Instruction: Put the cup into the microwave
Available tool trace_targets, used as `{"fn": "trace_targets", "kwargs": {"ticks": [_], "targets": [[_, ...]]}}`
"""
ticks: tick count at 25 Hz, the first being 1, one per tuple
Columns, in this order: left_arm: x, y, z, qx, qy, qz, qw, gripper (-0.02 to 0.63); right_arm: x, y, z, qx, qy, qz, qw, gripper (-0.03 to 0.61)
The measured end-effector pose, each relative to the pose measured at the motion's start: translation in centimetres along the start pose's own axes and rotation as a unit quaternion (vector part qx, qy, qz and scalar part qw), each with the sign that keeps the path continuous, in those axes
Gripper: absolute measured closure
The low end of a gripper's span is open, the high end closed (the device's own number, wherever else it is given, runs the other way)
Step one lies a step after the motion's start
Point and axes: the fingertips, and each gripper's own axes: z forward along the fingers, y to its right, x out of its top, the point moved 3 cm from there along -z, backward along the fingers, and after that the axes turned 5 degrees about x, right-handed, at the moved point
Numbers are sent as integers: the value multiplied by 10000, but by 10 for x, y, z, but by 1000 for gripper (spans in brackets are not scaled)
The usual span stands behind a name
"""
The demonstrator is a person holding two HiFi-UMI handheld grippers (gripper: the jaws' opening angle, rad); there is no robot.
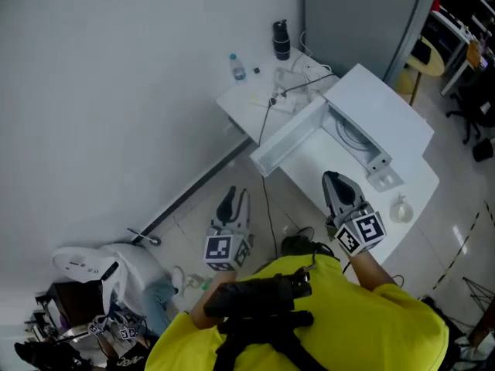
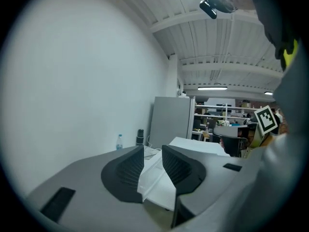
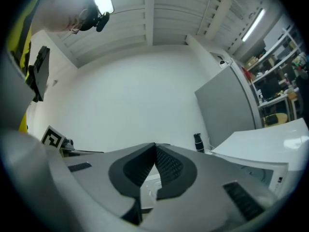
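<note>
Microwave [image 1: 379, 103] stands with its door open. Left tongs [image 2: 153, 151] gape narrowly, empty. Right tongs [image 3: 155, 149] are closed, empty.

White microwave [image 1: 380, 108], door ajar, on table [image 1: 309, 162], right gripper [image 1: 335, 179] near.

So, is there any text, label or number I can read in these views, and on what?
No words or numbers can be read in any view.
Cubes on the left gripper and right gripper: black-and-white square patterns only, no letters.
Water bottle: label too small to read.
Microwave: no print can be made out.
</note>
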Motion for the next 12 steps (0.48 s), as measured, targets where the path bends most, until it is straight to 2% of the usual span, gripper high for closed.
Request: {"fn": "trace_targets", "kwargs": {"ticks": [2,5,8,10,12], "targets": [[8,21,35,-382,-20,82,9992,502,9,29,0,-207,132,-27,9997,574],[11,54,87,-1049,-129,417,9935,502,11,70,-8,-714,362,51,9968,574],[7,89,134,-1603,-258,420,9858,502,8,104,-26,-1258,436,101,9910,574],[5,114,155,-1986,-359,434,9785,502,5,118,-43,-1602,477,189,9858,574],[1,144,168,-2456,-406,512,9672,501,0,127,-69,-1948,502,207,9793,574]]}}
